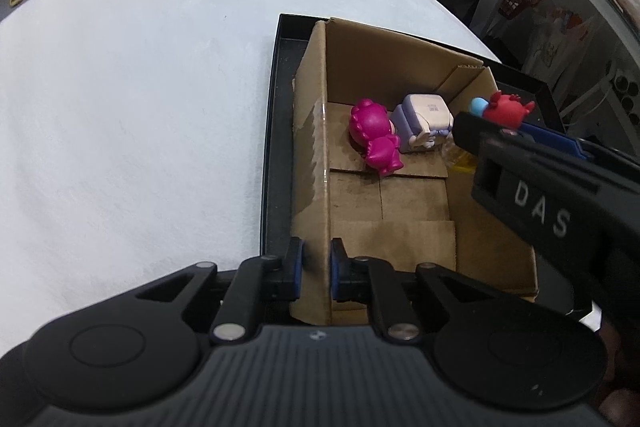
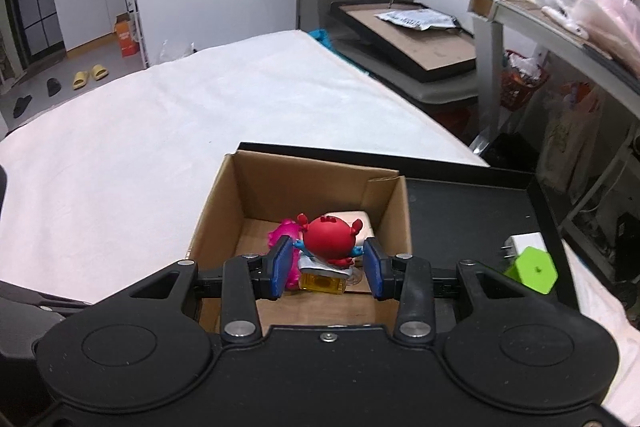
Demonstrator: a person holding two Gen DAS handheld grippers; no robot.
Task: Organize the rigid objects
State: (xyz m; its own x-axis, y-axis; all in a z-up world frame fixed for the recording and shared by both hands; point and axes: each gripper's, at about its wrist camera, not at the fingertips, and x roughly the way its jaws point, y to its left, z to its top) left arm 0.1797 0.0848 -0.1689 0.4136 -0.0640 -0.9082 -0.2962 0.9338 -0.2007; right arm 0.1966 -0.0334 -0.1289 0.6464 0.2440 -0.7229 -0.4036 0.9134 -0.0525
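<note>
Risk sits with the red figure [image 2: 329, 238]: the right gripper [image 2: 327, 263] holds it by its thin blue arms above the cardboard box [image 2: 216, 203], so it may twist out. The left gripper [image 1: 316, 263] is clamped on the box wall; a pink figure [image 1: 374, 139] and a lilac cube toy [image 1: 422, 121] lie inside.

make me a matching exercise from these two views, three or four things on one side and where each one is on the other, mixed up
Things:
1. red round toy
2. pink figure
3. green block
4. cardboard box

Places:
a. lying on the box floor beside a pale cube toy
b. on the black tray, outside the box
c. between the right gripper's blue pads, above the box
d. its wall clamped by the left gripper

Pairs: 1-c, 2-a, 3-b, 4-d
</note>
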